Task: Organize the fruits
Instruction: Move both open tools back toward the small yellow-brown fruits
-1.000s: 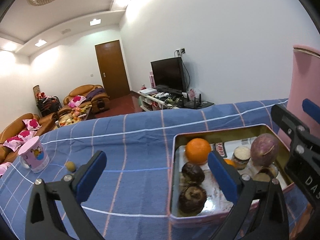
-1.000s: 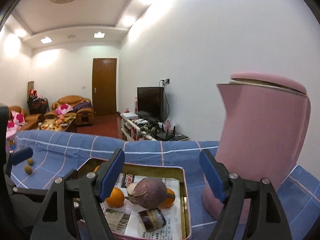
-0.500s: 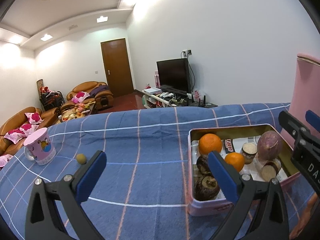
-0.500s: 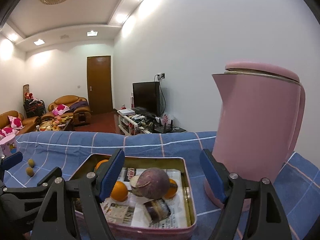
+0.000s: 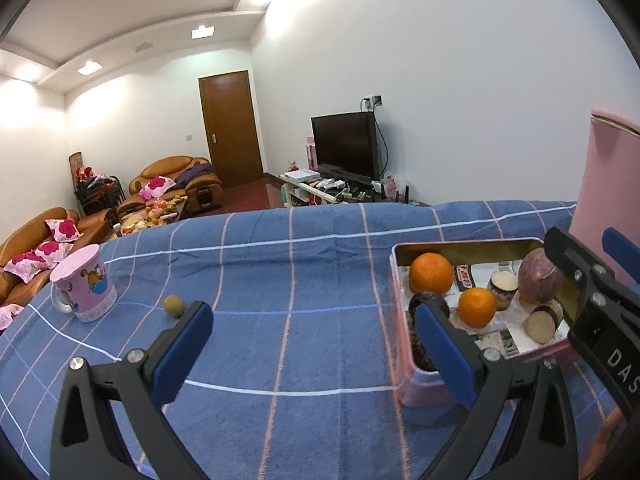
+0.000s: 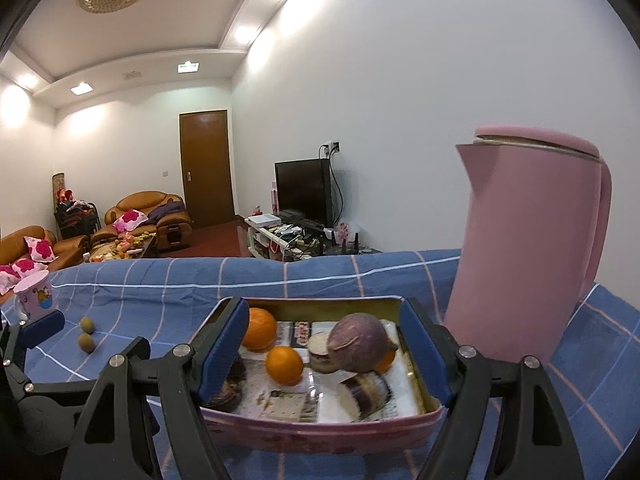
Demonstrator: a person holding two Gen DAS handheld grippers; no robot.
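While tools (image 5: 312, 344) gape, oranges (image 6: 284, 365) fill tin (image 6: 320, 428)

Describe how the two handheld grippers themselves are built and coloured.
Both the left gripper and the right gripper have black skeletal plastic frames with triangular cut-outs, silver screw heads at the joints, and flat blue pads on the fingers. White lettering marks the right gripper's body. No cables or sleeves show.

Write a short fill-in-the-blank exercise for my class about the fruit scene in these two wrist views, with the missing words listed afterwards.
1. The oranges lie inside the pink ____.
2. Two small greenish fruits lie on the blue ____ cloth.
3. The mug standing near them is coloured ____.
4. The right gripper has its jaws ____.

Missing words: tin; checked; pink; open
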